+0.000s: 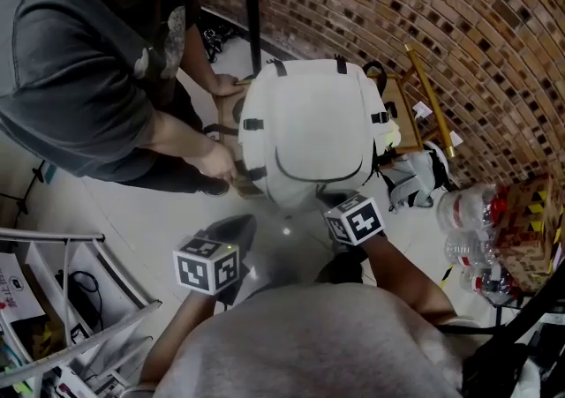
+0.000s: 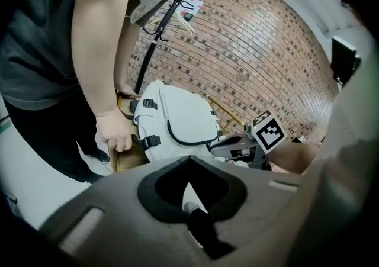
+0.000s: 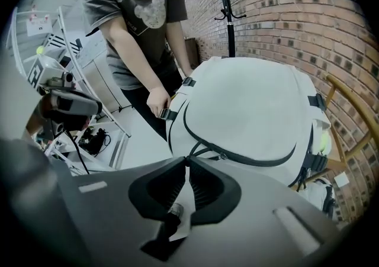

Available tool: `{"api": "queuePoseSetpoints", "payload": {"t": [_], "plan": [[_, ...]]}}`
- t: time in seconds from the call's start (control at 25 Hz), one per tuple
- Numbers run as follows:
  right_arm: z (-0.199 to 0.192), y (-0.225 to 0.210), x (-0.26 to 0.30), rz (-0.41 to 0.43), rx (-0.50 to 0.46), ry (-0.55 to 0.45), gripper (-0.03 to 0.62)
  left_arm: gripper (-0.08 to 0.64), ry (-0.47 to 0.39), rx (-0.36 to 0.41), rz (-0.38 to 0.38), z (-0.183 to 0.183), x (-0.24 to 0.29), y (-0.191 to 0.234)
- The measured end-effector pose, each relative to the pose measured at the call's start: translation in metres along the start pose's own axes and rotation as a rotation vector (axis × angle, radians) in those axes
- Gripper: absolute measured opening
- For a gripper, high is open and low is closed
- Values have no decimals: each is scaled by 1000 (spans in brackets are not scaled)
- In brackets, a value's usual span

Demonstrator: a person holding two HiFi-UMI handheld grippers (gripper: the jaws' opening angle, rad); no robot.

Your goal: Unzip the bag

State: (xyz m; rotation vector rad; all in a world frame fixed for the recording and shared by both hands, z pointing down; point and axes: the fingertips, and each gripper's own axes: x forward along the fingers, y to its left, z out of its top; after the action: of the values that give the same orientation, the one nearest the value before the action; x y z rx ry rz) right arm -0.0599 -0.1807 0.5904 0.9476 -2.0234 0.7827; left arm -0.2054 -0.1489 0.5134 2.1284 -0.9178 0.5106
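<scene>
A white backpack with black zips and buckles stands on a wooden chair. My right gripper is at the bag's near lower edge. Its jaws are pinched together on the black pull cord, which leads to a zip slider on the curved front pocket. My left gripper hovers left of it, short of the bag, shut with nothing between its jaws. A person in a grey T-shirt steadies the chair and bag with a hand.
A brick wall runs behind the bag. A black coat-stand pole rises at the back. A yellow-wood frame and water bottles are at the right. A metal rack stands at the left.
</scene>
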Motion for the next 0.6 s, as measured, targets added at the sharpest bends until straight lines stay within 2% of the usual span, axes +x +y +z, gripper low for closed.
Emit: {"api": "queuePoseSetpoints", "payload": {"t": [0.6], "plan": [[36, 34, 7, 75, -73, -18, 21, 1, 0, -12, 3, -5, -4, 2]]}}
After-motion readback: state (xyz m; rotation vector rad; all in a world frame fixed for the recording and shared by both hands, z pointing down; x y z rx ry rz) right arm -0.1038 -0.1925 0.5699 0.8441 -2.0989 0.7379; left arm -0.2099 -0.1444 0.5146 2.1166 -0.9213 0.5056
